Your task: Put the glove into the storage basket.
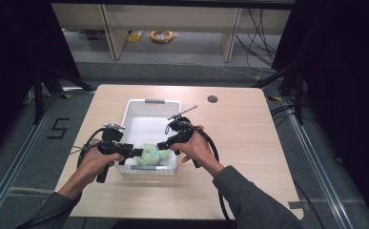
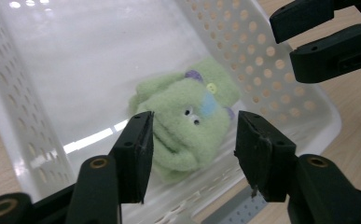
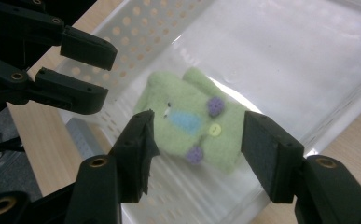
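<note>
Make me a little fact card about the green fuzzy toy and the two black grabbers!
toy: green plush toy with purple spots, a yellow button and a blue patch
toy's place: lying inside the white basket, at the end nearest the person
basket's place: on the wooden table
left gripper: jaws open above the toy, not touching it
right gripper: jaws open above the toy, not touching it
held by anyone: no

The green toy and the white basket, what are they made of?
The green toy looks like soft fleece or plush: its surface is fuzzy and matte, with a yellow button that seems sewn on. The white basket looks like thin plastic: smooth, slightly glossy and see-through, with rows of round holes in its walls.
</note>
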Available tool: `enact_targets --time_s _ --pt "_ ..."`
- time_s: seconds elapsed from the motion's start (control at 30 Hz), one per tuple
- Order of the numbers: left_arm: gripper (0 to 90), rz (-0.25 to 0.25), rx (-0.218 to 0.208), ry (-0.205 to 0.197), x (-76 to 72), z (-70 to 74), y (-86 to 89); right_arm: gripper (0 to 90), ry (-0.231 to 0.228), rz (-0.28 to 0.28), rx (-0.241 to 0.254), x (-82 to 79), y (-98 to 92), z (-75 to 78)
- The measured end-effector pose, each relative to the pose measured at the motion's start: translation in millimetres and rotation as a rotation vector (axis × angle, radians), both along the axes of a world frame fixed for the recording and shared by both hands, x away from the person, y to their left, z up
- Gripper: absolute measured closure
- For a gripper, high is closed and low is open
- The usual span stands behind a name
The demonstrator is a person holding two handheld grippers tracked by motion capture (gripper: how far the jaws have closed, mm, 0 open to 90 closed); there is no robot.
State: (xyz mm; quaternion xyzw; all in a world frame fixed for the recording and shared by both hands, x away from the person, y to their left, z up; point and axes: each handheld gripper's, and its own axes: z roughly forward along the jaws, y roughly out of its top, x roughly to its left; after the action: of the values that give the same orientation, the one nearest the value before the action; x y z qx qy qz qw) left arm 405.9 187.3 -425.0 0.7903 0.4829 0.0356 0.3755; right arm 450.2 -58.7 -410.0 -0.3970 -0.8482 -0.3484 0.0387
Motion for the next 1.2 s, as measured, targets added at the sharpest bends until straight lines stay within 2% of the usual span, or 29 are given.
enact_targets --time_s 0.03,0.07,0.13,0.17,0.2,0.57,0.63,0.67,0.8,0.83,0.87,0.9,0.97,1.0,1.03,1.07,1.1,1.17,1.2 --pt "42.7 -0.004 -0.003 0.009 -0.8 0.5 -1.2 42.5 -0.009 0.014 -0.009 0.3 -1.7 0.5" --pt "41.8 0.004 -0.005 0.003 -2.3 1.2 -3.0 42.3 0.009 -0.016 -0.01 -1.7 -2.9 1.5" --pt "39.9 -0.006 -0.021 0.001 -4.2 2.8 -4.3 41.9 -0.009 -0.005 0.009 -2.5 -7.4 2.5" --pt "38.5 0.003 -0.027 -0.006 -5.8 3.3 -5.9 42.0 -0.005 -0.025 0.004 -4.5 -9.4 4.2" --pt "37.6 -0.005 -0.03 0.0 -6.6 3.9 -6.2 41.9 -0.055 0.004 0.027 -3.6 -12.1 3.4" --pt "33.0 -0.045 -0.045 -0.022 -24.7 8.3 -22.7 40.3 -0.048 0.0 0.071 -13.9 -39.0 8.6" --pt "32.7 -0.052 -0.053 -0.03 -27.7 9.2 -26.0 39.6 -0.05 -0.005 0.08 -15.3 -44.2 9.4" --pt "32.3 -0.062 -0.052 -0.028 -28.9 9.9 -27.2 39.4 -0.067 -0.007 0.078 -15.4 -47.3 9.6" --pt "31.0 -0.078 -0.061 -0.04 -33.3 10.5 -33.1 38.9 -0.048 -0.04 0.096 -20.1 -57.1 11.8" --pt "30.7 -0.082 -0.065 -0.034 -34.2 10.2 -34.7 38.8 -0.071 -0.029 0.096 -19.0 -61.0 11.3" --pt "30.2 -0.079 -0.064 -0.041 -35.1 9.5 -36.1 38.7 -0.057 -0.038 0.105 -21.0 -62.8 11.8" --pt "29.7 -0.074 -0.08 -0.038 -36.5 9.2 -38.3 38.6 -0.063 -0.028 0.11 -21.0 -64.7 11.2" --pt "28.5 -0.086 -0.075 -0.047 -38.1 8.9 -39.6 38.0 -0.071 -0.029 0.113 -23.0 -69.4 11.4" --pt "28.1 -0.071 -0.087 -0.059 -39.6 8.0 -41.9 37.9 -0.064 -0.038 0.12 -25.1 -70.7 11.8" --pt "28.0 -0.077 -0.09 -0.05 -40.5 8.2 -43.0 37.8 -0.059 -0.042 0.126 -26.2 -72.5 11.6" --pt "27.9 -0.081 -0.096 -0.051 -41.9 7.8 -44.6 37.6 -0.073 -0.035 0.123 -25.9 -75.8 11.0" --pt "27.8 -0.09 -0.089 -0.053 -43.1 7.7 -45.7 37.3 -0.061 -0.042 0.131 -27.8 -77.0 11.2" --pt "27.4 -0.098 -0.096 -0.056 -45.7 7.0 -48.6 36.9 -0.078 -0.041 0.131 -27.9 -82.2 9.8" --pt "27.2 -0.109 -0.095 -0.055 -46.6 7.0 -49.4 36.8 -0.069 -0.05 0.136 -29.4 -83.2 9.8"
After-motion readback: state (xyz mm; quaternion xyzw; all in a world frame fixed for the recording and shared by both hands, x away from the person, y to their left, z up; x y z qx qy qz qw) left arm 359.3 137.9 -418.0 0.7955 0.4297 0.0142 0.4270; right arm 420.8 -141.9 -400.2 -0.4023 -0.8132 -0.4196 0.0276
